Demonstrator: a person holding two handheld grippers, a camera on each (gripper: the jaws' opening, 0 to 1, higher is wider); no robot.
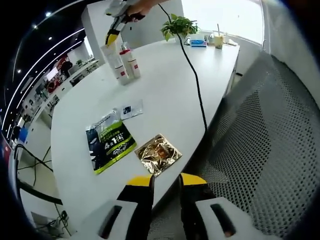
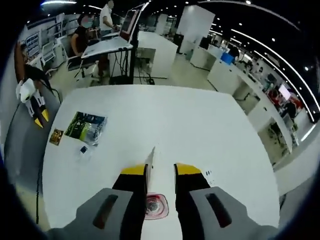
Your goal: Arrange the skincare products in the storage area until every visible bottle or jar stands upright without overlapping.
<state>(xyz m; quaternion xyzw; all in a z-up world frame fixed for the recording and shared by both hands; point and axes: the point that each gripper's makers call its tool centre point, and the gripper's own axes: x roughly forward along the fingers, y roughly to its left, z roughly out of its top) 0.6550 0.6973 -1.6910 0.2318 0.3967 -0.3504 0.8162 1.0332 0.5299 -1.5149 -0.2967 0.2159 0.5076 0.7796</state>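
Observation:
In the left gripper view, a white tube point(image 1: 111, 56) stands at the table's far left next to two white bottles with red caps point(image 1: 131, 61). My right gripper point(image 1: 113, 36) comes down on the tube's top from a person's hand. In the right gripper view, the tube point(image 2: 151, 165) sits between the jaws of my right gripper point(image 2: 160, 170), which is shut on it. A red cap point(image 2: 156, 206) shows just below. My left gripper point(image 1: 166, 181) hovers open over the table's near edge with nothing in it, and it also appears far off as the left gripper point(image 2: 36, 106).
On the white table point(image 1: 165, 85) lie a green and black packet point(image 1: 110, 141), a gold foil sachet point(image 1: 158, 154) and a small clear sachet point(image 1: 131, 109). A black cable point(image 1: 195, 80) crosses the top. A plant point(image 1: 179, 25) stands at the far end. A mesh chair point(image 1: 270, 145) stands on the right.

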